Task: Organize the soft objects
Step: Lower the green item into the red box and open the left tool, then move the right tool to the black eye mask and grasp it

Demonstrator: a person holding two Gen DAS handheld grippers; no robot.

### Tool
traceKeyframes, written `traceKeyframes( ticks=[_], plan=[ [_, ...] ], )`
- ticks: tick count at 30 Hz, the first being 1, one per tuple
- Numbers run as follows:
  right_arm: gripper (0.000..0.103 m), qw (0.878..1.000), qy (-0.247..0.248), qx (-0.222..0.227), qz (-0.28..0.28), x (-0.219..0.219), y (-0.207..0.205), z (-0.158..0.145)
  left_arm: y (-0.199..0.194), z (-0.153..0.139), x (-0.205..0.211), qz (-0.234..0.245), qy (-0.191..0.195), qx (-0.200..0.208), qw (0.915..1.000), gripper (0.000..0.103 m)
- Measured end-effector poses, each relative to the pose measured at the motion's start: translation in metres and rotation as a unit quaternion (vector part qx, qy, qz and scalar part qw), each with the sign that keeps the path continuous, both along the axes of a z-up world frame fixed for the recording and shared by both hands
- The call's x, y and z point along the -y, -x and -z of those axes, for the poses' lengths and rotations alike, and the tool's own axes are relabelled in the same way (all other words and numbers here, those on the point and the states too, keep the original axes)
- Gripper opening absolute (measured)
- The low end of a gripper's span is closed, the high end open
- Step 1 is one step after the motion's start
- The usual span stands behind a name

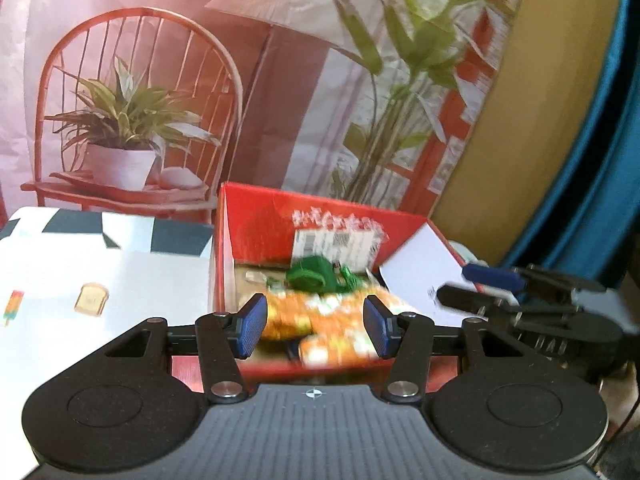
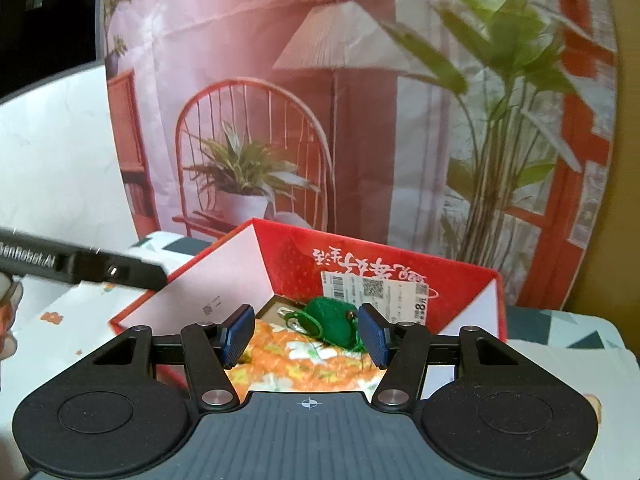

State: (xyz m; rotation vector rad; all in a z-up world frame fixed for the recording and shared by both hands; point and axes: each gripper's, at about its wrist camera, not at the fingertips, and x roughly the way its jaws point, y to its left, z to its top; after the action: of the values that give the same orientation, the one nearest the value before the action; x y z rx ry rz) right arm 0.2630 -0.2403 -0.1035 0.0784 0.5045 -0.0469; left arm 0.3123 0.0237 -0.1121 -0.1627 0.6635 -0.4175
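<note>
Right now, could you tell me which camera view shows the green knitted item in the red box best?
The right wrist view: the green knitted item is sharp there, lying on the orange floral cloth. The left wrist view shows it smaller and motion-blurred.

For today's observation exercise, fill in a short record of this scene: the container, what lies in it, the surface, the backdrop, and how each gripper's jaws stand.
container: red box, flaps open, a white label on its inner wall
contents: orange floral cloth with a green knitted item lying on it
surface: patterned tablecloth
backdrop: printed scene of a chair, potted plant and lamp
left gripper: jaws apart, nothing between the pads, above the cloth
right gripper: jaws apart, nothing gripped, facing into the box
</note>
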Motion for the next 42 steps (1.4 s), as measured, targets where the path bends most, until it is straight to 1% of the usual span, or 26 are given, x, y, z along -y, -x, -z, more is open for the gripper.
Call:
traceKeyframes(
  ticks=[4, 8, 10, 12, 17, 18, 20, 23, 28, 32, 42],
  plan=[
    [0.054, 1.000, -0.005, 0.020, 0.012, -0.004, 0.033, 0.001, 0.028, 0.012, -0.007, -0.007, 0.006, -0.007, 0.9999, 0.056],
    [0.054, 0.999, -0.006, 0.025, 0.024, -0.009, 0.058, 0.010, 0.045, 0.028, -0.009, -0.012, 0.012, -0.025, 0.9995, 0.056],
    [0.054, 0.999, -0.011, 0.017, 0.028, -0.012, 0.069, 0.019, 0.052, 0.038, -0.008, -0.013, 0.010, -0.038, 0.9991, 0.056],
    [0.054, 0.999, -0.005, 0.007, 0.031, -0.016, 0.077, 0.031, 0.056, 0.048, -0.007, -0.014, 0.008, -0.049, 0.9986, 0.056],
    [0.056, 0.999, -0.001, -0.021, 0.035, -0.027, 0.096, 0.060, 0.070, 0.063, -0.008, -0.015, 0.001, -0.060, 0.9981, 0.057],
    [0.061, 0.999, 0.001, -0.028, 0.035, -0.030, 0.100, 0.066, 0.072, 0.066, -0.008, -0.015, 0.000, -0.061, 0.9980, 0.057],
    [0.065, 0.999, 0.001, -0.039, 0.034, -0.034, 0.106, 0.077, 0.076, 0.070, -0.009, -0.017, 0.001, -0.064, 0.9978, 0.057],
    [0.066, 0.998, 0.000, -0.055, 0.031, -0.039, 0.110, 0.088, 0.081, 0.076, -0.011, -0.023, 0.000, -0.068, 0.9974, 0.057],
    [0.069, 0.997, 0.001, -0.069, 0.025, -0.043, 0.109, 0.097, 0.084, 0.081, -0.010, -0.023, -0.002, -0.074, 0.9970, 0.057],
    [0.072, 0.997, 0.000, -0.080, 0.025, -0.040, 0.106, 0.102, 0.084, 0.080, -0.010, -0.023, -0.002, -0.068, 0.9974, 0.058],
    [0.074, 0.996, 0.003, -0.088, 0.018, -0.040, 0.106, 0.102, 0.082, 0.084, -0.013, -0.029, 0.006, -0.070, 0.9971, 0.058]
  ],
)
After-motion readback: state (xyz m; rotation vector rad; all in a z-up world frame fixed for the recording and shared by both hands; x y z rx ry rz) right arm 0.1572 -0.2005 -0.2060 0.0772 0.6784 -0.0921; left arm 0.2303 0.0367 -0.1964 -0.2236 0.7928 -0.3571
